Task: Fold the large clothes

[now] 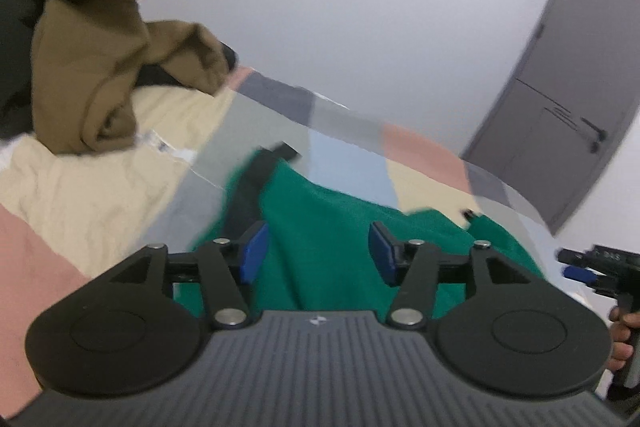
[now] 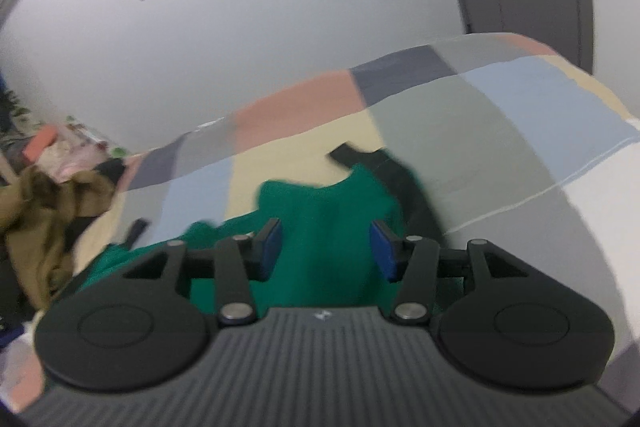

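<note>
- A crumpled olive-brown cotton garment (image 1: 96, 67) lies heaped on the bed well to the left of the work area, over something black; in the right wrist view the same brown heap (image 2: 44, 223) sits at the far left edge.
- A small crinkled clear plastic wrapper (image 1: 168, 147) lies on the bedding just beside the brown heap — apart from the green cloth.
- The green knit garment with black trim (image 1: 332, 235) lies spread on the bed directly in front of both cameras; its black strip (image 2: 404, 187) runs along one side.
- The left gripper (image 1: 316, 251) hangs over the green cloth, blue-padded fingers (image 1: 254, 251) spread wide with nothing between them.
- The right gripper (image 2: 324, 247) is likewise above the green garment (image 2: 320, 219), fingers wide apart and holding nothing; whether either touches the cloth I cannot tell.
- In the left view the other gripper's black body and the hand (image 1: 624, 331) gripping it show at the right edge.
- The bed carries a patchwork cover of pink, cream, grey and pale-blue blocks (image 2: 452, 131) — behind it a plain white wall (image 1: 320, 7) and a grey panel door (image 1: 560, 99).
</note>
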{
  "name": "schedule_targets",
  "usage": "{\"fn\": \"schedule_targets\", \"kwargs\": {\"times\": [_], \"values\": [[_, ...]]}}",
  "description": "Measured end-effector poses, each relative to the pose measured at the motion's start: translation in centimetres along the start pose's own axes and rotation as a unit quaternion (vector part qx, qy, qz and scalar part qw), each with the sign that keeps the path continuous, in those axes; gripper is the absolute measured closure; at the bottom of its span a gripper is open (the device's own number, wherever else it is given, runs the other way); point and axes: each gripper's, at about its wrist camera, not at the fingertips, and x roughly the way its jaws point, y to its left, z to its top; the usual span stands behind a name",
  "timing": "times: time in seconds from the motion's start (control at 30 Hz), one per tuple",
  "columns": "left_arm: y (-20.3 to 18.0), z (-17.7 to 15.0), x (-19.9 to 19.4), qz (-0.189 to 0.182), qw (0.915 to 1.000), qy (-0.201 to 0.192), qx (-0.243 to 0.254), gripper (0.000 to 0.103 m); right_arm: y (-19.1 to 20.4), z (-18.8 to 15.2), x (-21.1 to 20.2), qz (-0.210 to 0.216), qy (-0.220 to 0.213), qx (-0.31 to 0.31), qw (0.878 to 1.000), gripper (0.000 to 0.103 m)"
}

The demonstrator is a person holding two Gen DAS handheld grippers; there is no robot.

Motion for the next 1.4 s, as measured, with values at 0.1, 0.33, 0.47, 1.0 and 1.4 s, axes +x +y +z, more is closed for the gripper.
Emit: {"fn": "schedule_targets", "kwargs": {"times": [0.1, 0.33, 0.47, 1.0, 1.4], "values": [[-1.5, -1.8, -0.8, -0.012, 0.9998, 0.012, 0.007, 0.041, 1.6, -2.0, -1.8, 0.034, 0.012, 0.014, 0.999, 0.051], [-3.9, -5.3, -1.4, -0.034, 0.9981, 0.05, -0.007, 0.041, 4.0, -6.8, -3.7, 0.087, 0.065, 0.051, 0.993, 0.051], [-4.4, -6.6, -1.8, -0.044, 0.9965, 0.068, -0.021, 0.037, 3.8, -8.9, -4.3, 0.106, 0.098, 0.099, 0.985, 0.051], [-3.0, -7.6, 1.3, -0.074, 0.9802, 0.154, -0.099, 0.014, -0.4, -12.8, 0.7, 0.135, 0.187, 0.327, 0.917, 0.012], [-0.4, -8.5, 5.0, -0.098, 0.955, 0.207, -0.189, 0.007, -2.8, -12.4, 1.8, 0.187, 0.107, 0.434, 0.875, 0.011]]}}
